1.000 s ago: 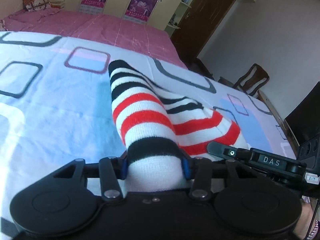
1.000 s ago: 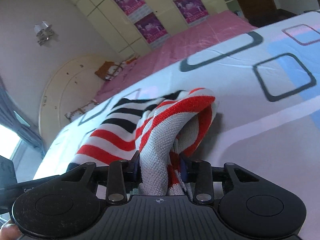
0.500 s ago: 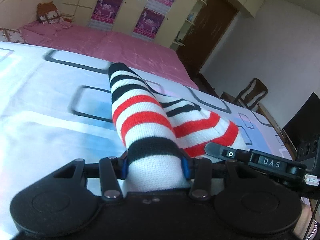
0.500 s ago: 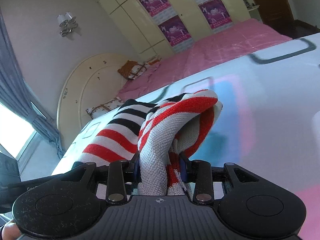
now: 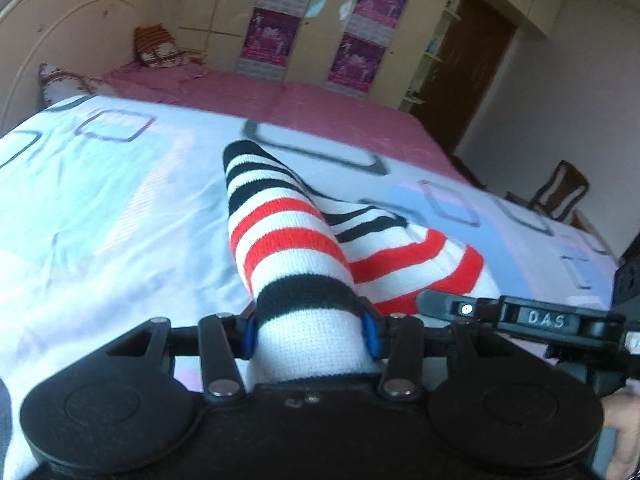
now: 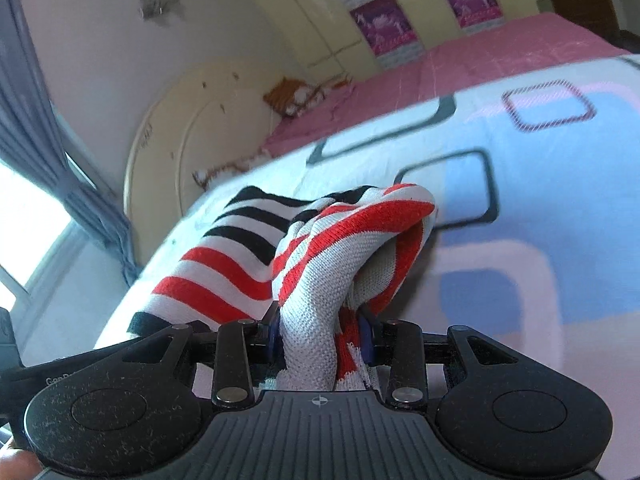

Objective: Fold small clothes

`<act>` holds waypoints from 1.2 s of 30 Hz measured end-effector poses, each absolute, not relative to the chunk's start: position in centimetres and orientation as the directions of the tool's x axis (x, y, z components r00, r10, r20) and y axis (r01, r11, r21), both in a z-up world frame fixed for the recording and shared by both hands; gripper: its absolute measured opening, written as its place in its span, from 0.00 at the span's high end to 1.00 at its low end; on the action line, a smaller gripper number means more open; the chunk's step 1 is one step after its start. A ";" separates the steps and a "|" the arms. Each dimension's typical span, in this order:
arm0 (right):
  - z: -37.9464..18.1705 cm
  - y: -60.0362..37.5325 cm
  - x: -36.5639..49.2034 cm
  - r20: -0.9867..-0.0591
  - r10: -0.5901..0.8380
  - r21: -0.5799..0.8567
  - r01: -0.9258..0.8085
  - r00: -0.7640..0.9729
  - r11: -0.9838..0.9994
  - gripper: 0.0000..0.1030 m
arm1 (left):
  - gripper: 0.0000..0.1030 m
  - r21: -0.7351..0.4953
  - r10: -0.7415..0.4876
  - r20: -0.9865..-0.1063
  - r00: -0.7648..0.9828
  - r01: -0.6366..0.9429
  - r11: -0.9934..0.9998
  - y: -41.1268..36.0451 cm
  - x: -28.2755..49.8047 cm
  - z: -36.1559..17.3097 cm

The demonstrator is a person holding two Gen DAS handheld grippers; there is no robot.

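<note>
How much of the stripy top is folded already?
Not much looks finished. The stripy top is bunched up, not flat or neatly folded. In hand: the left hand-held gripper and the right hand-held gripper each pinch part of it above the bed sheet. Left: laying it down and folding it.

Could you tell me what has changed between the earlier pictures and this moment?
Both hand-held grippers have carried the striped garment sideways across the bed, toward the headboard. Nothing was picked up or released: left hand-held gripper and right hand-held gripper stay clamped on the knit.
</note>
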State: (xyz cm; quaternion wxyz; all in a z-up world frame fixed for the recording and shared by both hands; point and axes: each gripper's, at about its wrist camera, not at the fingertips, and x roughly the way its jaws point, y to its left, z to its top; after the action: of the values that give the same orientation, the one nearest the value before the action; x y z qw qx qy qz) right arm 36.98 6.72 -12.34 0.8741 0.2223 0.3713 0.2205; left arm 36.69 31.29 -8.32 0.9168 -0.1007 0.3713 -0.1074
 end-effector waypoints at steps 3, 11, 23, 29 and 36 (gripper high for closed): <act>-13.7 6.0 37.4 -0.567 0.551 0.553 -0.213 0.612 0.806 0.59 | 0.49 -0.256 -0.263 -0.671 0.693 0.116 0.960 32.4 36.7 -10.4; -12.2 3.9 37.5 -0.574 0.521 0.526 -0.204 0.632 0.826 0.48 | 0.32 -0.228 -0.241 -0.654 0.718 0.117 0.967 33.3 36.0 -9.3; -10.1 8.7 42.1 -0.575 0.457 0.400 -0.254 0.679 0.881 0.83 | 0.42 -0.193 -0.211 -0.626 0.751 0.114 0.975 32.5 40.6 -7.9; -14.0 9.8 43.8 -0.636 0.341 0.235 -0.248 0.692 0.940 0.82 | 0.34 -0.219 -0.185 -0.693 0.697 0.042 0.975 33.7 41.5 -11.4; -12.1 9.1 42.6 -0.606 0.384 0.281 -0.263 0.697 0.923 0.82 | 0.37 -0.215 -0.183 -0.693 0.697 0.043 0.976 33.6 40.1 -10.0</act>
State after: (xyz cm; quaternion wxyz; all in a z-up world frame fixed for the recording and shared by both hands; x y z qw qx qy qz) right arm 42.57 9.15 -12.09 0.9170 0.0867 0.3471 0.1763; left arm 40.12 33.56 -9.99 0.9165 -0.0914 0.3844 -0.0617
